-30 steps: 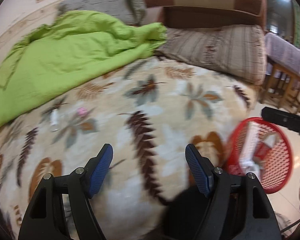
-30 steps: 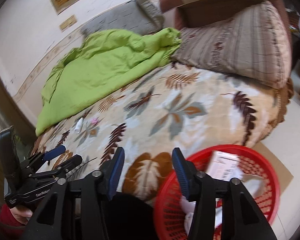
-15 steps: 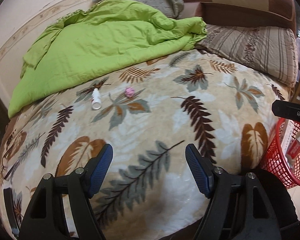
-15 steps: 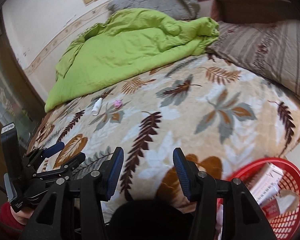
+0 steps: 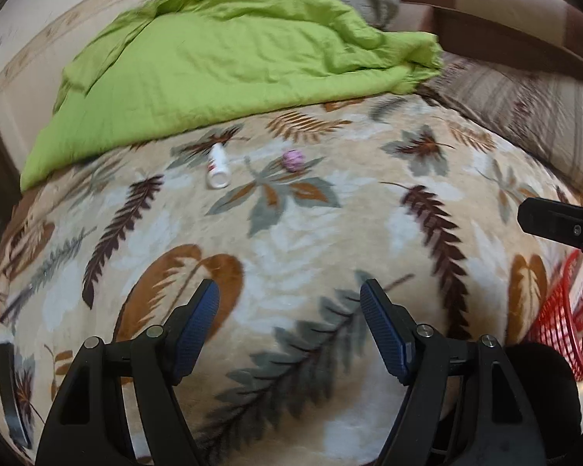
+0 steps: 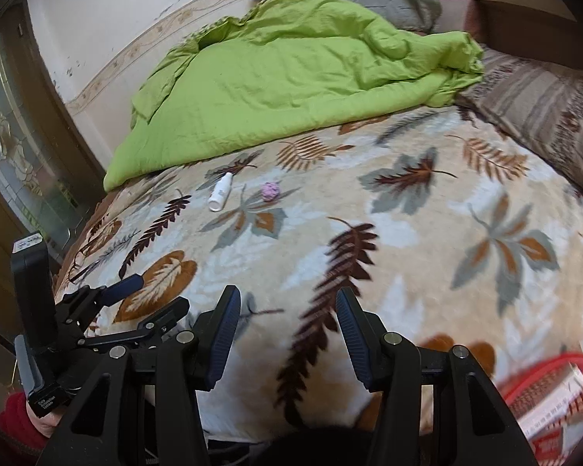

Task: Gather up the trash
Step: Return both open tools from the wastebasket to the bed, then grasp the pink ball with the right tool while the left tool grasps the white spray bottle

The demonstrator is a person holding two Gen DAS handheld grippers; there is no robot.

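Both claws hang spread and empty over the near edge of the leaf-patterned blanket (image 5: 330, 233): left gripper (image 5: 289, 306), right gripper (image 6: 285, 312). Farther off, a white bottle (image 5: 218, 166) and a pink wad (image 5: 293, 159) lie near each other before the green quilt (image 5: 221, 66). At near right stands the red basket (image 5: 563, 322) with trash inside.

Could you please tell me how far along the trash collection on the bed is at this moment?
Partly done: the red basket already holds packaging. Nothing is in hand; the left gripper and right gripper are open and empty. Left on the blanket: the white bottle and pink wad.
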